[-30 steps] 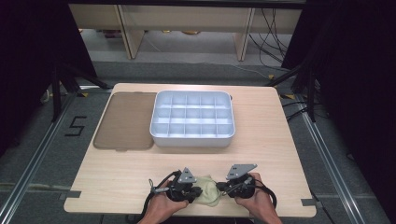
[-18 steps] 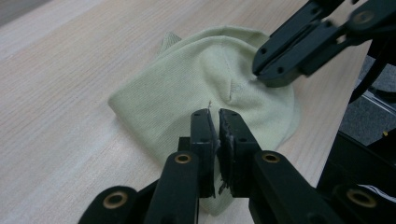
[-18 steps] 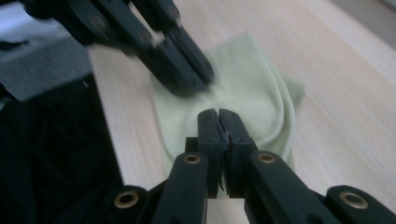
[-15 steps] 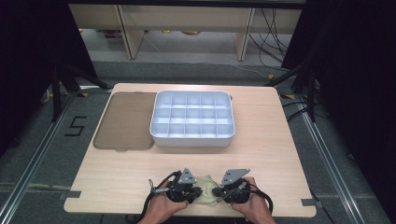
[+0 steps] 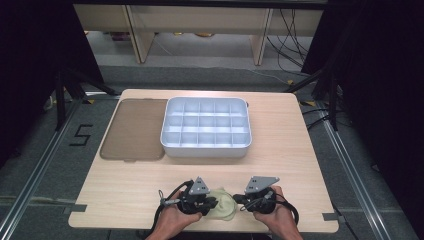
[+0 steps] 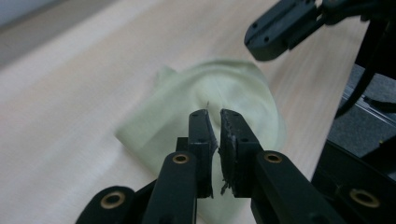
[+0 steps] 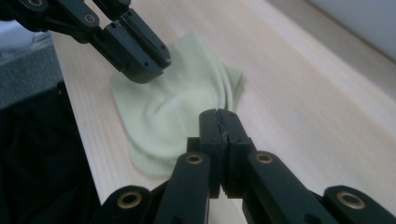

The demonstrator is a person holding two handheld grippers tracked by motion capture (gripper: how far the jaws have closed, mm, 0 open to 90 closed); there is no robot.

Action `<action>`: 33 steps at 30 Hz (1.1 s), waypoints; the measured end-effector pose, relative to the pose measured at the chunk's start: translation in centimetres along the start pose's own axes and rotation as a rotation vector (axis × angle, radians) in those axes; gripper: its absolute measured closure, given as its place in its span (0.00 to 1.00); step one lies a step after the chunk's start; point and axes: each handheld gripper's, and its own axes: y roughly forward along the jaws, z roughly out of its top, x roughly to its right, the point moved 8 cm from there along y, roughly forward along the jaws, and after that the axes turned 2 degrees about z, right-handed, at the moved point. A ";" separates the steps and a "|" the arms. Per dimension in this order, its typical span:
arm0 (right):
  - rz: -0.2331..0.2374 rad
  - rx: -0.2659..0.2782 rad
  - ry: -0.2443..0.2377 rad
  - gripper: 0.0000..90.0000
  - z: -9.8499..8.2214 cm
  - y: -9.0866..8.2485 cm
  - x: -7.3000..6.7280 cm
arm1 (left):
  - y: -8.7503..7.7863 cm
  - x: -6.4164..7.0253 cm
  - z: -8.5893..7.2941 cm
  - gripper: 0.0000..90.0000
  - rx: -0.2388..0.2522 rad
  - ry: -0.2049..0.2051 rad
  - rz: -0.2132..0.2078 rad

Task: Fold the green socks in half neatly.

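Sitting mid-table: a white compartment tray [image 5: 206, 126], touching a flat brown lid [image 5: 134, 129] on its left. Lying beyond: grey floor [image 5: 200, 55], trailing cables [image 5: 295, 25].

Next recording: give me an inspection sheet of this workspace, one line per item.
Surface: light wooden table, no spills seen.
Job's things: pale green cloth, crumpled, lying at the near edge between the two grippers.
Clutter: white compartment tray, compartments look empty; brown lid flat at its left side.
Grippers: left gripper nearly closed, a thin gap between the jaws, above the cloth; whether it pinches the cloth cannot be told. Right gripper shut, nothing between the jaws.
Cables: black cable loops from the left gripper.
Surroundings: grey floor, shelving legs behind, loose wires at right rear.
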 end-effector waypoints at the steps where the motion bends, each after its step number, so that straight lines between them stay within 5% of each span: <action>1: 0.005 0.000 0.006 1.00 0.2 0.2 0.0 | 0.1 -0.3 0.4 0.92 0.024 -0.028 0.013; 10: 0.000 0.002 0.010 1.00 1.2 2.3 0.6 | 1.6 -3.0 0.1 0.92 -0.022 -0.037 0.069; 12: -0.006 -0.035 0.012 0.99 0.6 2.5 1.0 | 2.0 -3.0 -0.1 0.93 -0.034 -0.023 0.060; 23: 0.000 -0.049 0.007 0.99 0.3 2.8 1.1 | 2.1 -2.9 -0.2 0.93 -0.030 -0.034 0.068; 30: -0.017 -0.013 0.021 0.99 0.6 2.5 1.1 | 0.0 -2.7 0.2 0.89 0.018 -0.034 0.057; 33: 0.009 -0.003 0.009 0.99 0.7 2.2 0.7 | -0.8 -2.1 -0.3 0.85 0.008 0.002 0.075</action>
